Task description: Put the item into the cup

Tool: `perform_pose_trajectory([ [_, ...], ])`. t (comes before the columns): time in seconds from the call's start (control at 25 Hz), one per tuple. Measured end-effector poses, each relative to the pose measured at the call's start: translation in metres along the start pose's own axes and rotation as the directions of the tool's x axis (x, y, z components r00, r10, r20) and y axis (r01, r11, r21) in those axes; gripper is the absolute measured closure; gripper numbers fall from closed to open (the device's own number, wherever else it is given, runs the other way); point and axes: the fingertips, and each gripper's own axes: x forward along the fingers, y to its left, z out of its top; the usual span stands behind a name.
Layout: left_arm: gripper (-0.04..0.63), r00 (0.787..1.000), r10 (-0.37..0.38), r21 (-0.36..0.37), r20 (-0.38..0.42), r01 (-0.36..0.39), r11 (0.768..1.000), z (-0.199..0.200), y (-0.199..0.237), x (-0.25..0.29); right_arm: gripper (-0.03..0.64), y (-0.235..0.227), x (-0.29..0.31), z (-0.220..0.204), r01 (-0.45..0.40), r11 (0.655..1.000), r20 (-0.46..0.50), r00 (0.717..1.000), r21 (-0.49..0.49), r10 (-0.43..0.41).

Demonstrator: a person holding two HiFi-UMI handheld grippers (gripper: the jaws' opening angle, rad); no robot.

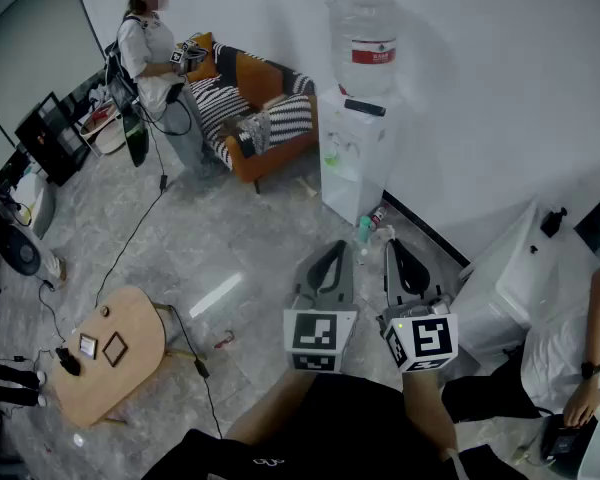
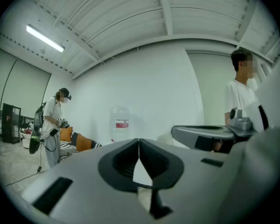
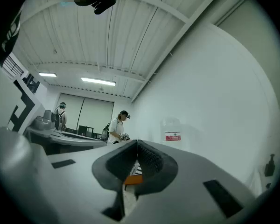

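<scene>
Pale vessel (image 1: 383, 235) — small, light-coloured, upright on the floor (image 1: 240, 238), far centre, just right of a teal bottle (image 1: 364, 230). Too small to tell whether it is a cup — contents not discernible.

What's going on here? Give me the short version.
A person holds the left tongs and right tongs out side by side, pointed toward a water dispenser. Both are shut with nothing between them, so no item or cup is being handled at this moment. Across the room another person stands by an orange sofa.
</scene>
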Motion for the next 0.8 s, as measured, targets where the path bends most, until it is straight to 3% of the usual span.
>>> perform_pose_trajectory([
  [0.8, 0.581, 0.998, 0.055, 0.002, -0.045, -0.055, 0.999, -0.024, 0.006, 0.002, 0.606, -0.001, 0.003, -0.017, -0.059, 0.998, -0.009, 0.998, 0.037, 0.059],
])
